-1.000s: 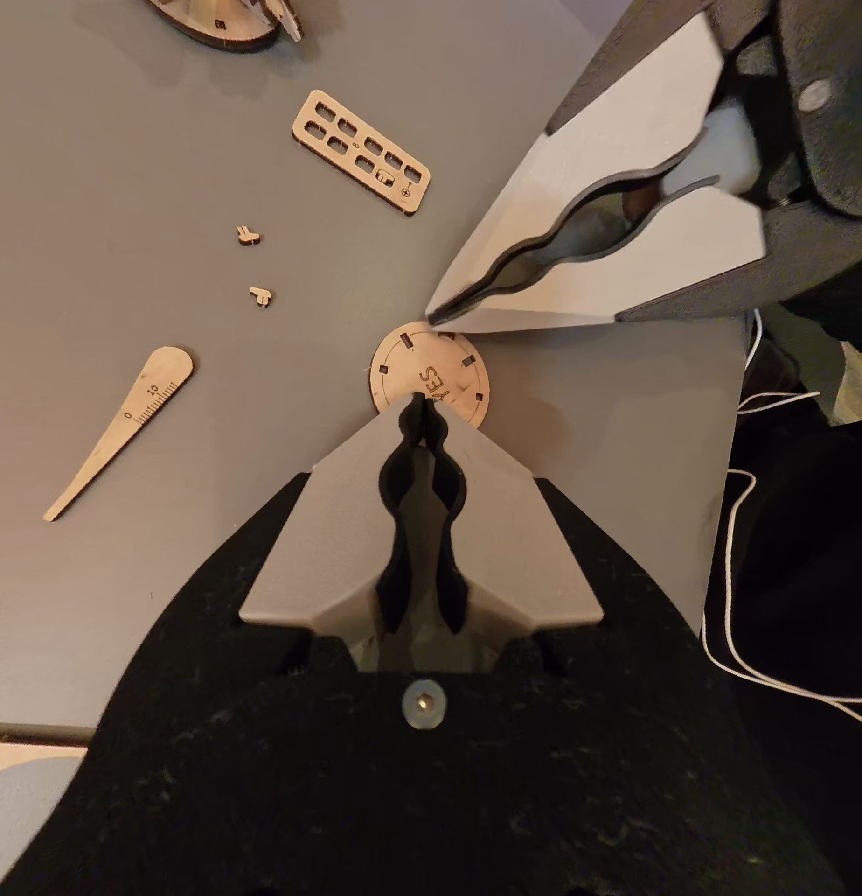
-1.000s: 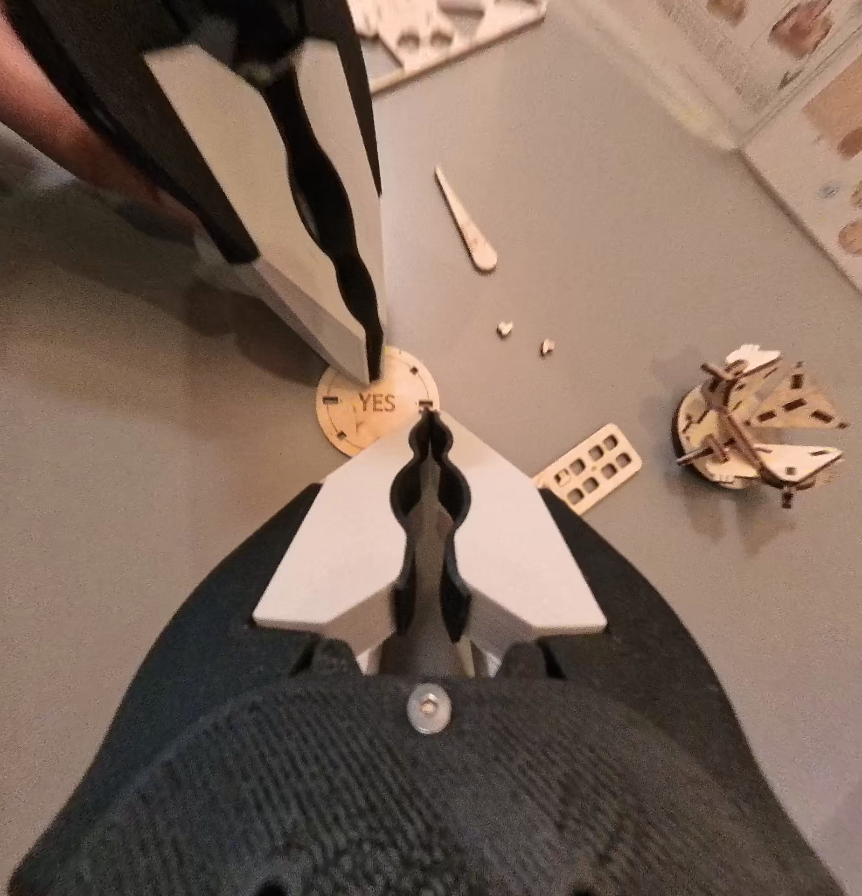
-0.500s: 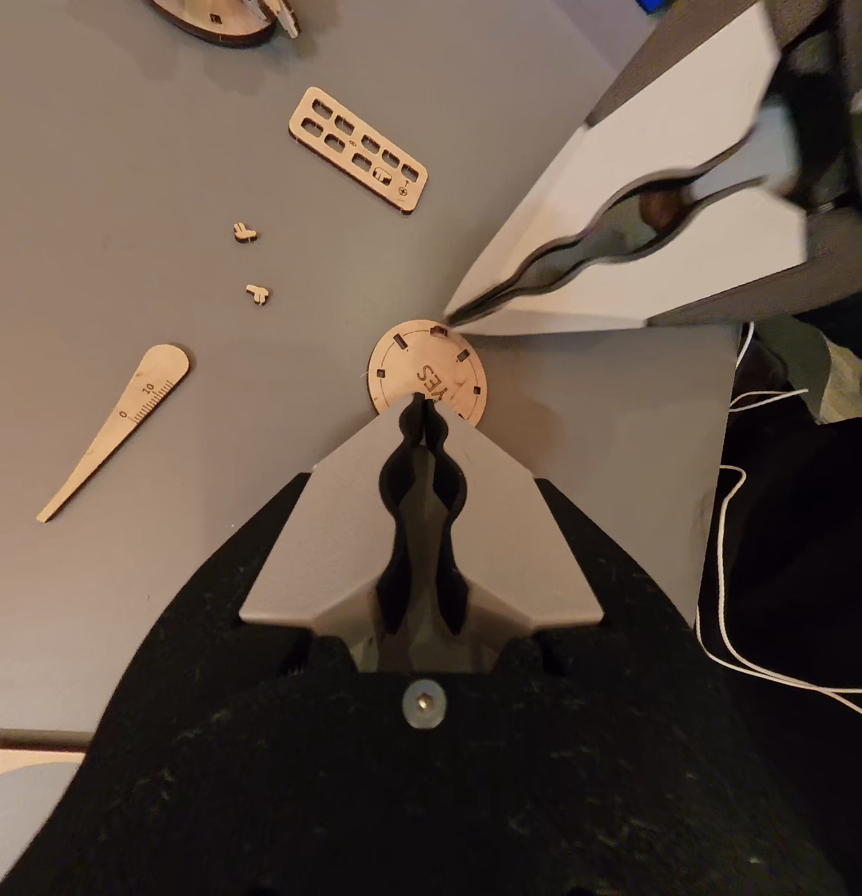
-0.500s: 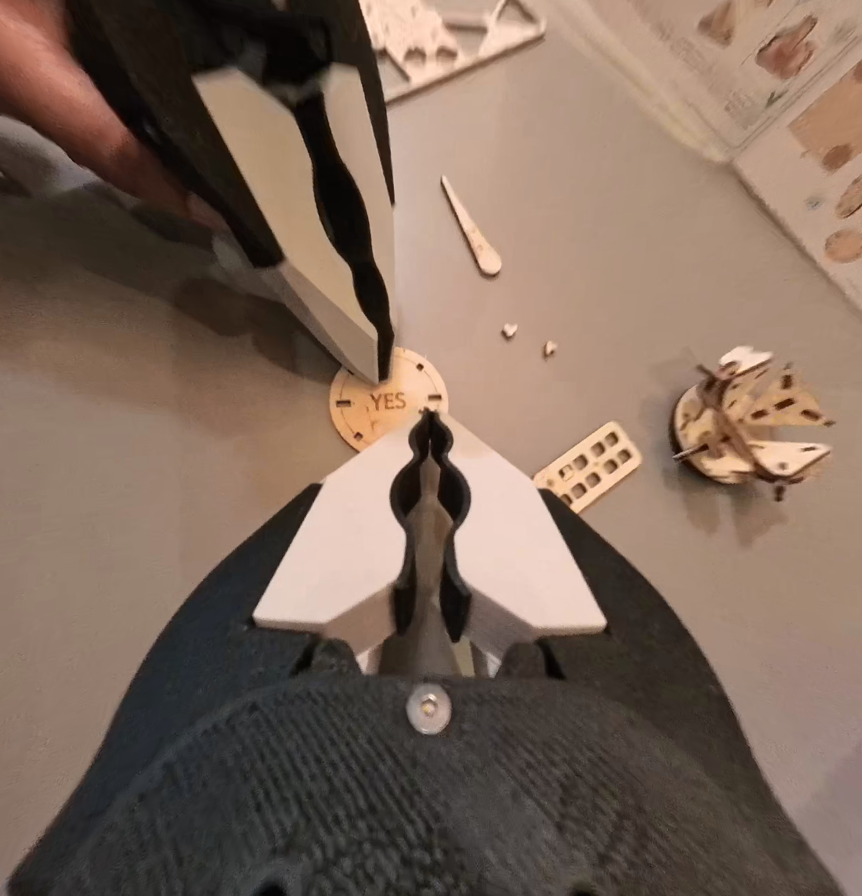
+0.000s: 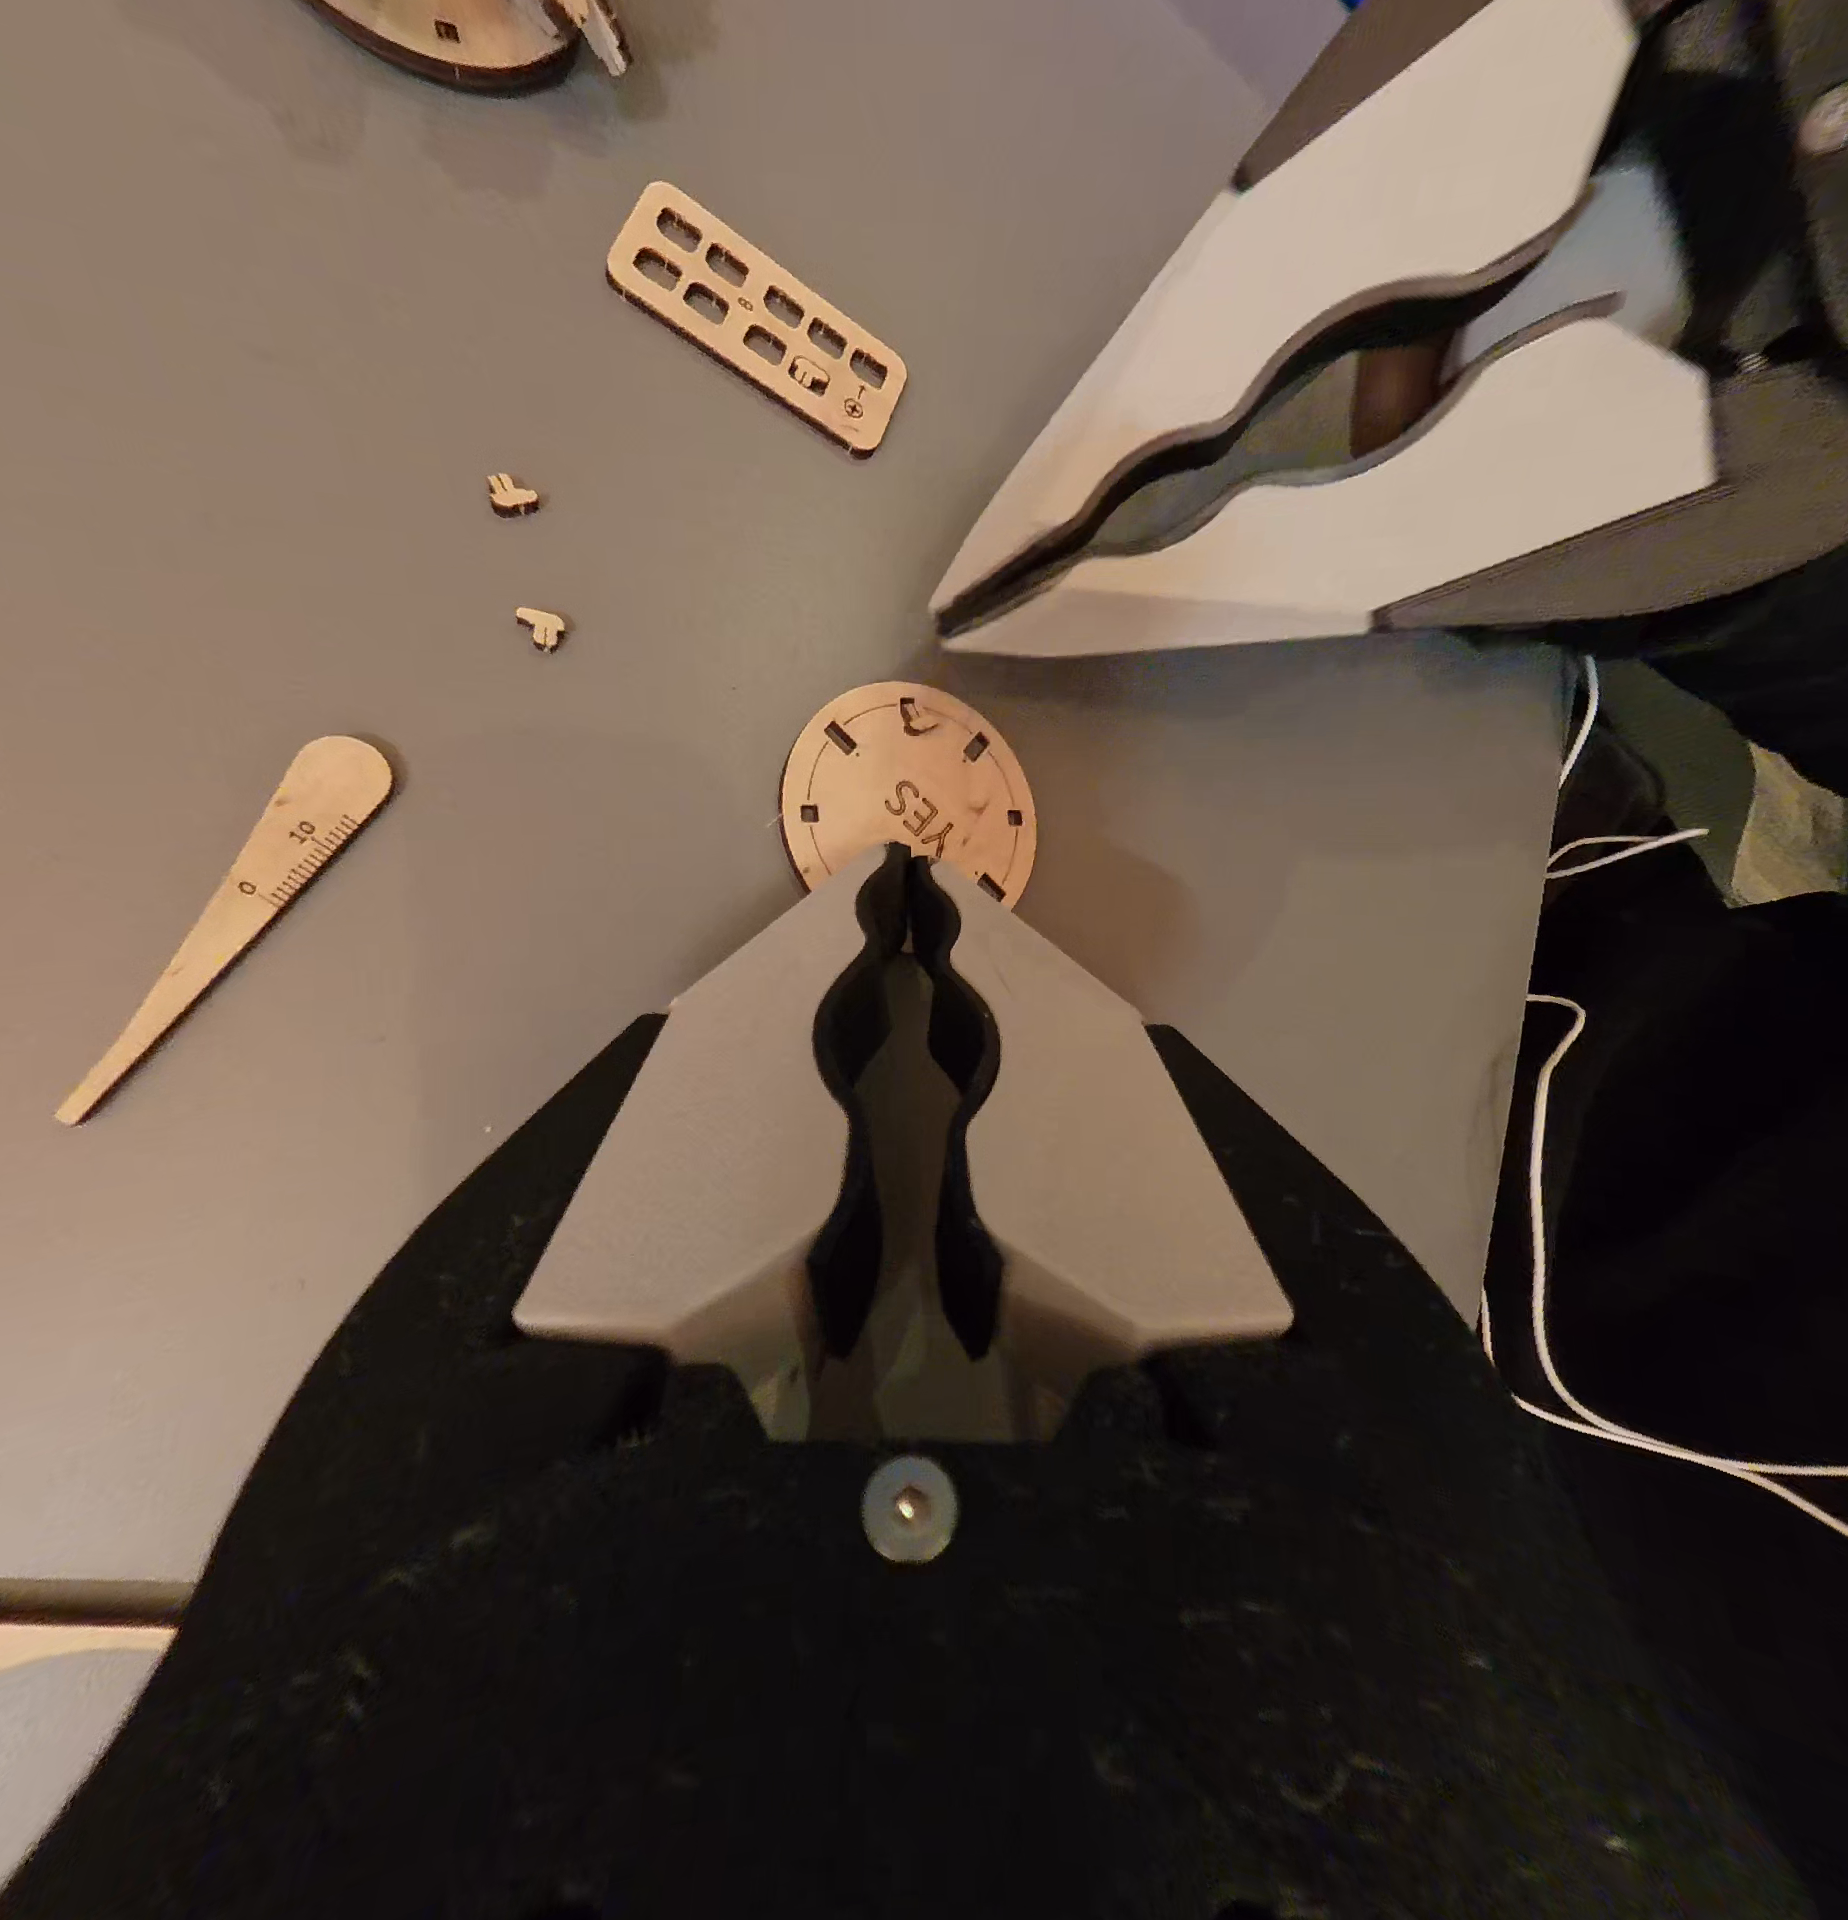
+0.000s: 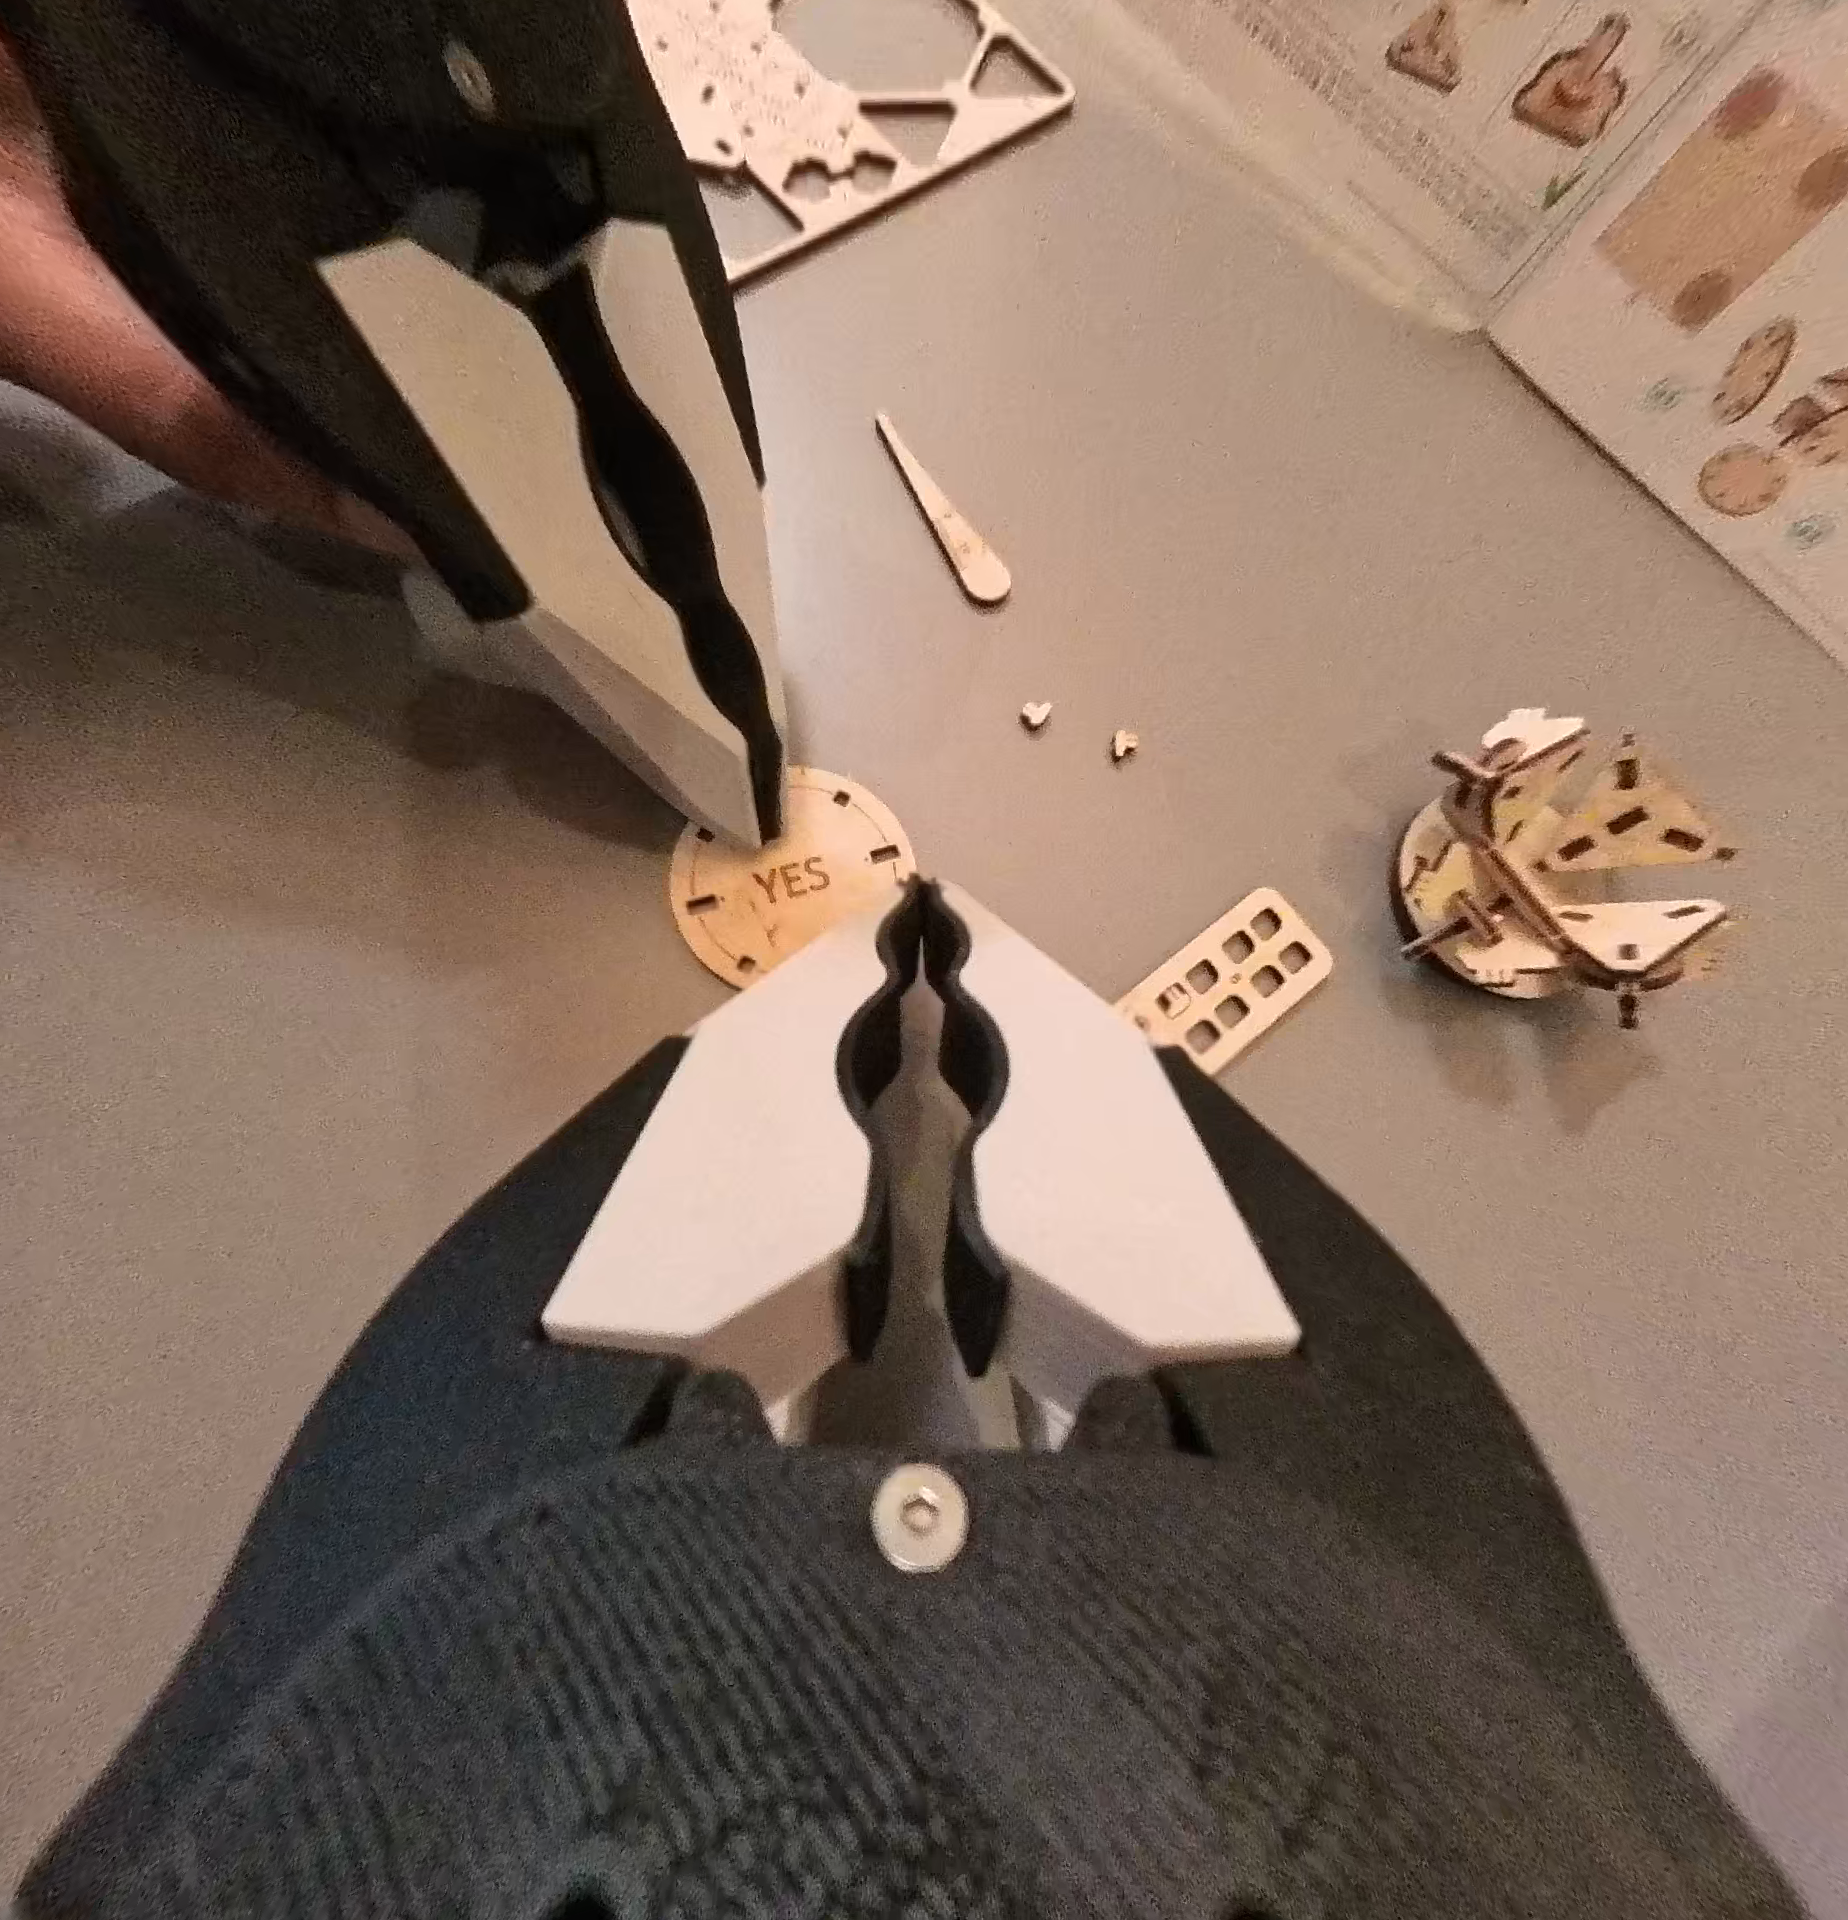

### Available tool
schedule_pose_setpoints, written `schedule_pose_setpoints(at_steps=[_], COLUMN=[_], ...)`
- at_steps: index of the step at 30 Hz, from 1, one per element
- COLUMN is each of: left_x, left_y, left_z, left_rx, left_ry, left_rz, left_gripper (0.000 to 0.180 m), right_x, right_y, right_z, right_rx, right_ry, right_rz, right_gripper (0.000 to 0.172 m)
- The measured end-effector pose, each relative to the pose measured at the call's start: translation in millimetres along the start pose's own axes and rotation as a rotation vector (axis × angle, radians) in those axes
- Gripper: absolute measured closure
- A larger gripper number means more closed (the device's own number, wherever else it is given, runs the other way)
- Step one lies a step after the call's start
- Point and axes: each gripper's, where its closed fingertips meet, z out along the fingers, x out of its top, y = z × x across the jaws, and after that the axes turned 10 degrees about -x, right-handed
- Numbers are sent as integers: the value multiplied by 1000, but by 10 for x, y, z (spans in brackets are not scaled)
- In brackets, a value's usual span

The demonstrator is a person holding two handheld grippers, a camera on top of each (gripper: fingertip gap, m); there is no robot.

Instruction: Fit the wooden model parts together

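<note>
The left gripper was closed, with nothing between its fingertips. Its tip pressed down on a round wooden disc that lay flat on the grey counter. The disc had little slots near its rim and some letters cut in the middle.

The right gripper was closed too, and it held nothing. Its tip hung just over the edge of the same disc. From the left wrist view, the right gripper came in from the upper right, with its point close to the far rim of the disc but not touching it.

Other wooden bits lay around on the counter. A flat strip with two rows of small holes sat beyond the disc. Two tiny wooden pieces lay near each other to the left. A long thin wooden pointer with ruler marks lay farther left. A half-built wooden model stood well apart on the right. A wooden sheet with cut-out holes lay at the far side, and paper pages with pictures lay by the far right corner. White cords hung past the counter's edge.
</note>
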Motion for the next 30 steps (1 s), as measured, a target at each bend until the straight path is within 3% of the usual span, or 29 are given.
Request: schedule_pose_setpoints(at_steps=[9, 12, 21, 25, 30], left_x=[6, 7, -2, 1, 252], left_y=[2, 3, 44, 81, 96], left_z=[1, 2, 19, 13, -181], left_rx=[-10, -19, -53, -63, -7], left_ry=[8, 12, 5, -1, 145], left_rz=[6, 1, 10, 38, 134], left_gripper=[179, 179, 179, 180, 180], right_x=[-25, -84, -125, 18, 345], right_y=[-123, -150, -148, -135, -90], right_z=[13, 59, 98, -6, -197], right_rx=[-23, -4, 89, 131, 276], right_ry=[37, 9, -4, 86, 268], right_rz=[-28, -2, 141, 209, 327], right_gripper=[172, 161, 172, 172, 172])
